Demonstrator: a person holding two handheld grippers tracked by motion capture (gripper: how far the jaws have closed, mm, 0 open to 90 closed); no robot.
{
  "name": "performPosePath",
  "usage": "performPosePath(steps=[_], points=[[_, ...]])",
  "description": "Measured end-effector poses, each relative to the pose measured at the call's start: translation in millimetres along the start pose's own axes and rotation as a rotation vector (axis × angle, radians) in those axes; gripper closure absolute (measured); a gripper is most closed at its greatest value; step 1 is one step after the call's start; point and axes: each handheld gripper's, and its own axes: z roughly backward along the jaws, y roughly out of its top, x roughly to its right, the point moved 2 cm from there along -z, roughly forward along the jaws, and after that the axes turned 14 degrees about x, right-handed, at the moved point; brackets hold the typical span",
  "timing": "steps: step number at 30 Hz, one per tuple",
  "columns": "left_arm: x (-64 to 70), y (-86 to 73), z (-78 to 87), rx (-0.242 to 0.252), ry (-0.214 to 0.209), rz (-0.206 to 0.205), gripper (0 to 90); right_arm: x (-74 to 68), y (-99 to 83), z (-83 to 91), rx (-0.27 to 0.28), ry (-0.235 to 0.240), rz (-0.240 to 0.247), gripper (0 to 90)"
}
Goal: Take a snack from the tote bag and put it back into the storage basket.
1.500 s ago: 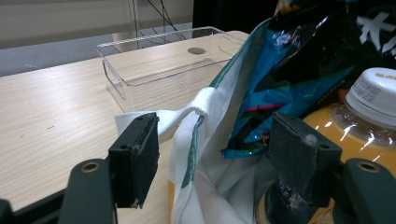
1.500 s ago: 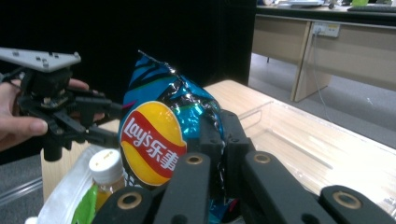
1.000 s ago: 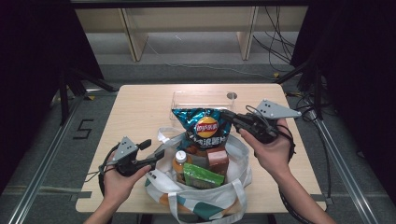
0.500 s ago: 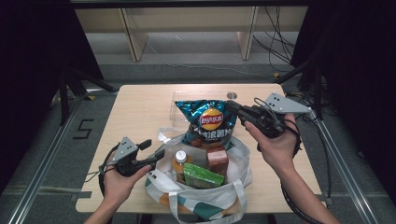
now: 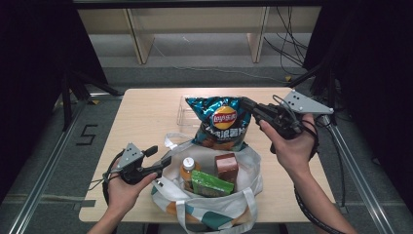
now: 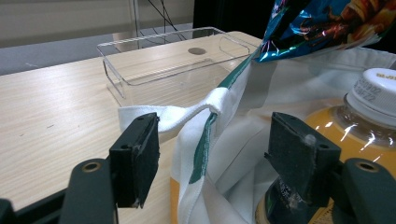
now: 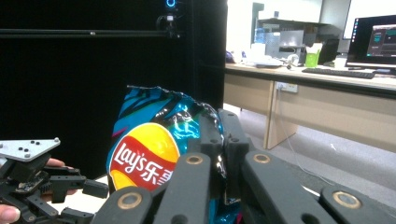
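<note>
A blue Lay's chip bag [image 5: 221, 122] hangs upright above the far rim of a white and green tote bag [image 5: 243, 187]. My right gripper [image 5: 251, 108] is shut on the chip bag's upper right edge; in the right gripper view the jaws pinch the crinkled foil of the chip bag [image 7: 149, 144]. My left gripper [image 5: 160, 158] stands open at the tote's left rim. In the left gripper view its fingers [image 6: 135, 158] straddle the tote's rim and white strap [image 6: 187, 114] without closing on them.
Inside the tote stand an orange drink bottle [image 5: 187, 168], a brown box [image 5: 226, 165] and a green packet [image 5: 209, 183]. A clear plastic tray [image 5: 187, 109] lies on the wooden table [image 5: 146, 114] behind the chip bag.
My right gripper has risen and drifted right with the chip bag, lifting it clear of the tote. The left gripper has stayed at the tote's rim.
</note>
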Motion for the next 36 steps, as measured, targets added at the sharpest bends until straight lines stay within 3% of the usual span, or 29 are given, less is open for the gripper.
performPosePath(steps=[6,7,8,10,11,13,16,17,23,24,29,31,36], points=[[-0.8,0.5,0.3,-0.007,0.001,-0.016,33.3,1.6,8.1,2.2,0.017,-0.015,-0.014,90.0],[-0.8,0.5,0.3,-0.007,0.001,-0.016,33.3,4.7,10.1,1.7,0.044,-0.02,0.019,90.0],[-0.6,0.4,0.4,-0.008,0.002,-0.013,33.3,3.2,11.4,2.6,0.037,-0.025,-0.01,90.0],[0.2,0.1,0.1,0.002,0.0,0.002,33.4,4.5,14.7,4.1,0.039,-0.038,-0.004,90.0],[0.2,0.1,0.1,0.002,0.0,0.002,33.3,7.3,16.7,3.4,0.06,-0.041,0.033,90.0],[-0.7,1.0,0.4,-0.004,0.001,-0.017,33.4,6.4,17.6,4.5,0.042,-0.04,0.007,90.0],[-0.2,1.1,0.5,-0.004,0.001,-0.015,33.3,8.8,19.0,4.0,0.042,-0.052,-0.02,90.0],[0.5,0.5,0.1,0.003,-0.002,0.003,33.4,10.6,19.2,3.6,0.045,-0.052,-0.005,90.0],[-0.3,0.6,0.4,0.005,-0.002,0.0,33.4,14.8,21.2,0.1,0.067,-0.072,-0.016,90.0],[-1.3,1.3,0.7,0.001,-0.001,-0.019,33.3,15.5,21.7,-0.6,0.062,-0.064,-0.017,90.0],[0.2,0.6,0.3,0.003,-0.002,0.0,33.4,19.2,22.3,-3.8,0.073,-0.087,0.001,90.0],[-0.7,1.8,0.8,0.0,-0.001,-0.022,33.4,20.3,21.7,-4.3,0.074,-0.09,0.007,90.0],[-1.2,1.8,0.9,0.002,0.002,-0.02,33.3,21.1,19.7,-6.7,0.075,-0.094,0.011,90.0]])
